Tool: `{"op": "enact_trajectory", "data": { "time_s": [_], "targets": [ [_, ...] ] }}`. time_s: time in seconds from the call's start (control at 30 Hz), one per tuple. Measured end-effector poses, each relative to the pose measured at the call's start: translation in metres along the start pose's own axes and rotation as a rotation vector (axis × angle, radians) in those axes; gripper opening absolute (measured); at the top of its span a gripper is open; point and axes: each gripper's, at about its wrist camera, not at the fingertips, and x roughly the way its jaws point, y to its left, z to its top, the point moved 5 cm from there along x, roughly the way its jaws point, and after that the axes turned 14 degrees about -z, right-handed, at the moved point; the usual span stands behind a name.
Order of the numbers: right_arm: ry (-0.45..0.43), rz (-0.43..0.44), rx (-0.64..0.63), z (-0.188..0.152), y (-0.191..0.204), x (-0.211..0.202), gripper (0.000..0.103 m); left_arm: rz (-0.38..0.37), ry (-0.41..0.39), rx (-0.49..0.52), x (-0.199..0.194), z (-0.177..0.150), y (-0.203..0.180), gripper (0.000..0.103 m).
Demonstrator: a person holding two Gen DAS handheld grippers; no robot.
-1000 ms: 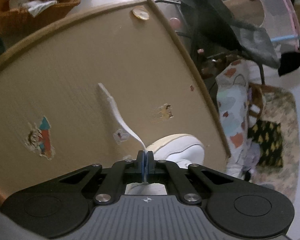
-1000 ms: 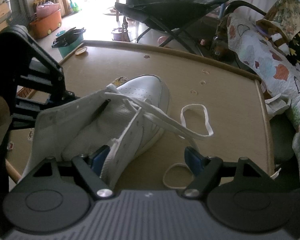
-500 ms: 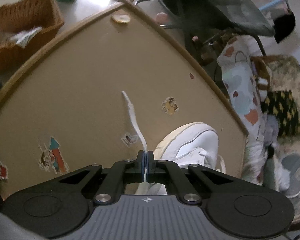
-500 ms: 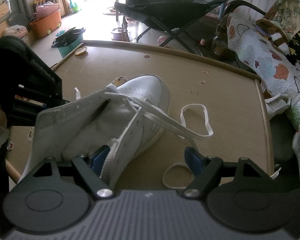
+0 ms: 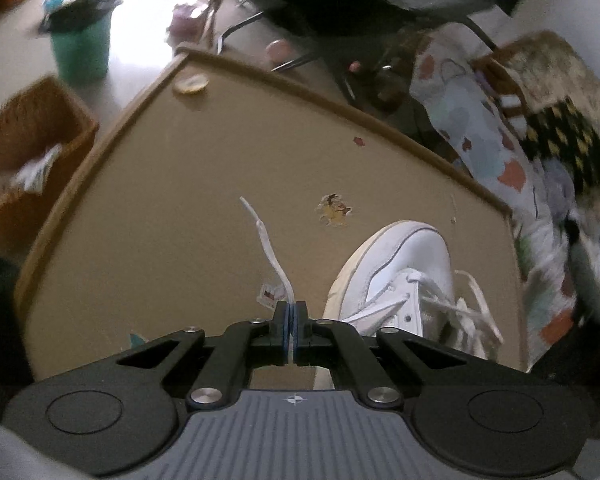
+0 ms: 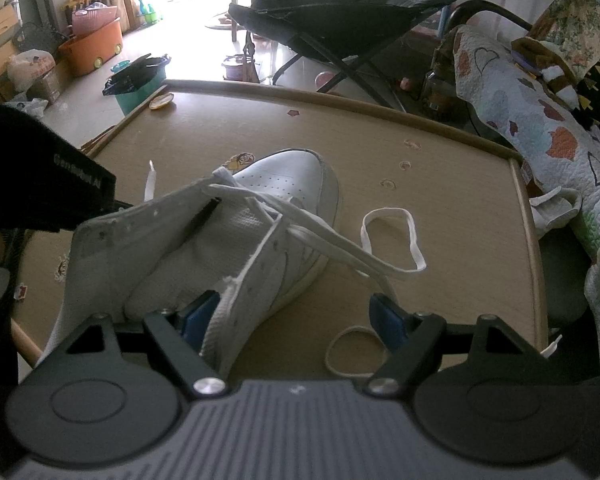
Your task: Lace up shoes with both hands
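A white sneaker (image 6: 284,184) lies on the tan table (image 6: 460,200), toe pointing away, its tongue and side flaps spread wide. My left gripper (image 5: 291,312) is shut on one white lace end (image 5: 268,248), which sticks up beyond the pads; the sneaker (image 5: 400,264) sits just to its right. In the right wrist view the left gripper's black body (image 6: 40,184) hovers at the shoe's left side, with the lace tip (image 6: 150,180) poking past it. My right gripper (image 6: 294,316) stands open over the shoe's heel end, with the shoe's right flap beside its left pad (image 6: 200,316). The other lace (image 6: 392,236) loops on the table to the right.
The table has a raised rim (image 6: 528,240) and a few stickers. A quilt-covered seat (image 6: 540,128) is to the right and a dark folding chair (image 6: 340,20) behind. A teal bin (image 5: 80,48) and a wicker basket (image 5: 24,148) stand on the floor at left.
The left gripper has rolled and lifted a little with the lace, so the shoe shows more fully on its right. The lace tip now shows in the right wrist view. The right gripper stayed still.
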Motion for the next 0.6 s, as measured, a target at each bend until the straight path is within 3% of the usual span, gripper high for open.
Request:
{"op": "enact_trajectory", "data": {
  "time_s": [0.23, 0.6],
  "targets": [
    [0.001, 0.001, 0.0, -0.0009, -0.0014, 0.0006, 0.081, 0.034, 0.015, 0.098, -0.0021, 0.0058, -0.0082, 0.002],
    [0.003, 0.001, 0.0, -0.001, -0.0009, 0.0005, 0.081, 0.061, 0.033, 0.127, -0.0042, 0.0039, -0.0043, 0.002]
  ]
}}
